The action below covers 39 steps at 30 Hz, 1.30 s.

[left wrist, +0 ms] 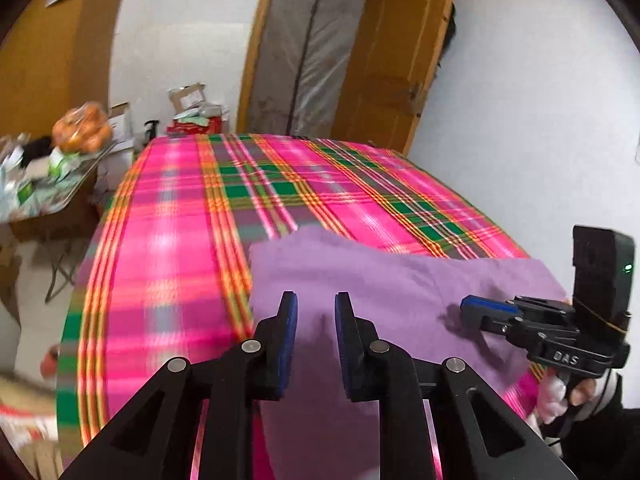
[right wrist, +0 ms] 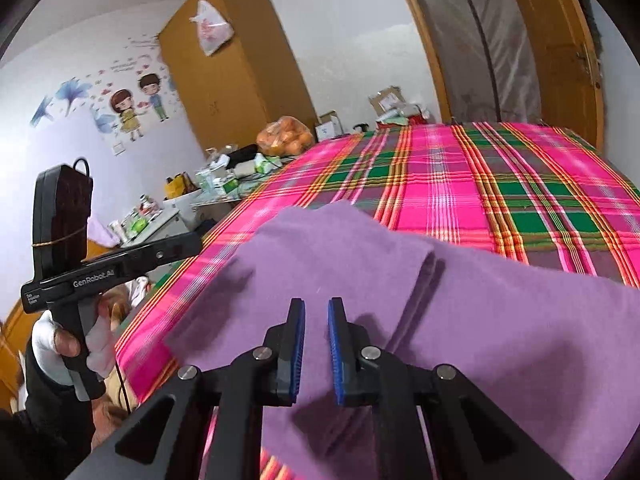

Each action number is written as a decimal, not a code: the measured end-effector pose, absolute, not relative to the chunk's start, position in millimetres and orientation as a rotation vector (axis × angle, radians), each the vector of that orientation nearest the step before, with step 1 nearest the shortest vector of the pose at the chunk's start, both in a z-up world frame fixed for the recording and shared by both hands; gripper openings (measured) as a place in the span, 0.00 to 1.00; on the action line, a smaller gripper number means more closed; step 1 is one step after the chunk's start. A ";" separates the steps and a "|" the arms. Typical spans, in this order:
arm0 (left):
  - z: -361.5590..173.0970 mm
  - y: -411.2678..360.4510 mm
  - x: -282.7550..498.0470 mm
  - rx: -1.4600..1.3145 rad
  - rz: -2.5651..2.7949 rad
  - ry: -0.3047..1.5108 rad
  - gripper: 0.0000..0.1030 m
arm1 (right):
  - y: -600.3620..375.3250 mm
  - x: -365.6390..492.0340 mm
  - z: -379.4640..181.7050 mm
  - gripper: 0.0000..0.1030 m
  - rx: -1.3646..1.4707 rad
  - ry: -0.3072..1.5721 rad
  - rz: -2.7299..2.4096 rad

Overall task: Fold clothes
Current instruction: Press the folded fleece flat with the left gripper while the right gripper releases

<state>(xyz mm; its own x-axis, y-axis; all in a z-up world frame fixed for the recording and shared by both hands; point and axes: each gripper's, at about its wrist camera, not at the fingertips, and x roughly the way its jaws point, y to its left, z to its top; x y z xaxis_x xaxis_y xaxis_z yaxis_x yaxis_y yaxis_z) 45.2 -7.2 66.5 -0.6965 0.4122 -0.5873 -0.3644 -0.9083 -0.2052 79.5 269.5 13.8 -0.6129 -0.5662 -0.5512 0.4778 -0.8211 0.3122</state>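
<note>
A purple garment (left wrist: 372, 280) lies on the near part of a bed with a pink plaid sheet (left wrist: 224, 200). In the right wrist view the garment (right wrist: 500, 320) shows a folded layer on its left half. My left gripper (left wrist: 316, 304) hovers over the garment's near left part, jaws open and empty. My right gripper (right wrist: 316, 312) hovers over the garment's middle, jaws slightly apart and empty. The right gripper also shows in the left wrist view (left wrist: 472, 304), above the garment's right side. The left gripper's body shows at the left of the right wrist view (right wrist: 120, 260).
A cluttered side table (left wrist: 48, 184) with a bag of oranges (left wrist: 82, 128) stands left of the bed. Boxes (left wrist: 192, 108) sit beyond the bed's far end by a wooden door frame (left wrist: 392, 60). A wardrobe (right wrist: 232, 64) stands against the wall.
</note>
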 end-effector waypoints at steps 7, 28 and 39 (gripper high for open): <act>37.5 8.1 -37.8 -1.106 2.514 -0.089 0.20 | 271.1 11.6 5.1 0.29 1.007 -0.266 -2.413; 38.0 0.9 4.6 -1.045 2.516 -0.191 0.21 | 288.6 18.5 -0.8 0.18 0.980 -0.409 -2.361; 13.2 13.1 84.9 -0.969 2.552 -0.178 0.22 | 259.3 111.7 -8.5 0.18 0.915 -0.059 -2.427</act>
<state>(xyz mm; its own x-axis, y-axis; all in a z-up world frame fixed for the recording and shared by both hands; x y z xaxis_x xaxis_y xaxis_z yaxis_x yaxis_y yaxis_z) 84.9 13.1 13.2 -0.6781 0.4124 -0.6084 -0.3240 -0.9107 -0.2561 111.7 259.3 -8.5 -0.6234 -0.5016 -0.5998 0.4719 -0.8530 0.2228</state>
